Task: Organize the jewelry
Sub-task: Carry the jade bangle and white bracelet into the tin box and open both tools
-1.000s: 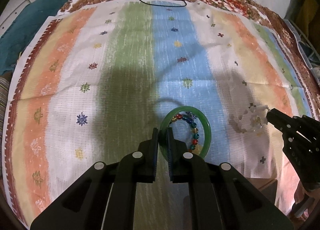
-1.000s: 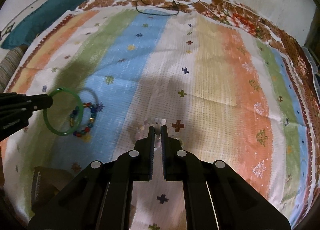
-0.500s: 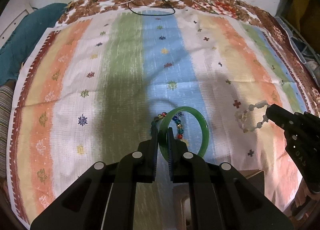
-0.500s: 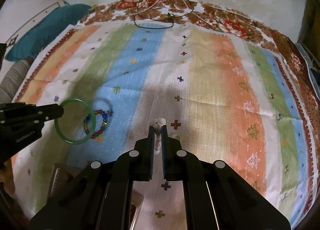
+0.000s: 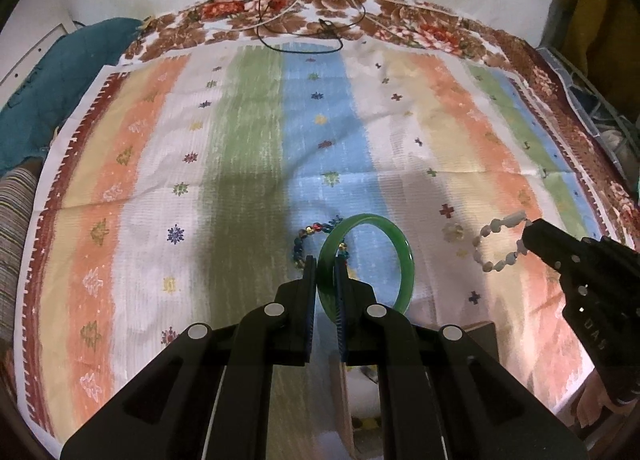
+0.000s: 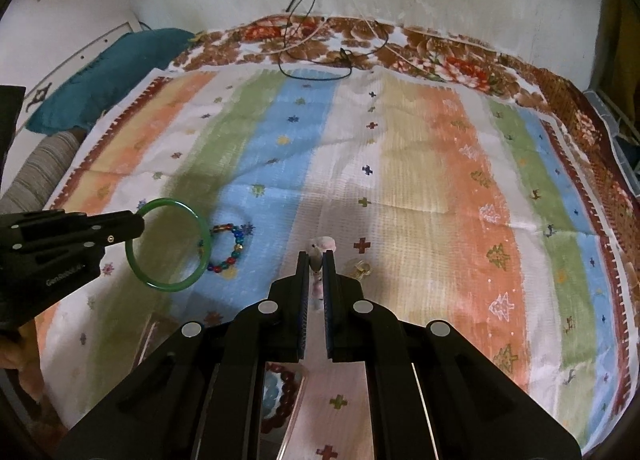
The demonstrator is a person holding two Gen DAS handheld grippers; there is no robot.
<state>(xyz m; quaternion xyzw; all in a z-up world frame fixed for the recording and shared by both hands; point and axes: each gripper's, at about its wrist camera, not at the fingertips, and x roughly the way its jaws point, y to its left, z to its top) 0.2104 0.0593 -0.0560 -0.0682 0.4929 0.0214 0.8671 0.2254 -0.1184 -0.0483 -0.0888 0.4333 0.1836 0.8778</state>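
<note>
The left gripper [image 5: 325,265] fingers pinch the glossy green stone bangle [image 5: 402,260] by its rim and the right gripper [image 6: 316,260] fingers pinch the pale beaded bracelet [image 5: 496,244], both clear above the striped woven cloth [image 5: 248,148], presumably for carrying to storage

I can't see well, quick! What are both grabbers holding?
Left gripper: closed on the green bangle.
Right gripper: closed on the white bead bracelet.

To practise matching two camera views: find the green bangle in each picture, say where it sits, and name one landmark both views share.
Left wrist view: green bangle low centre, clamped in the left gripper.
Right wrist view: green bangle at left, beside the colourful bead bracelet.
Shared landmark: the black cable loop on the cloth's far edge.
</note>
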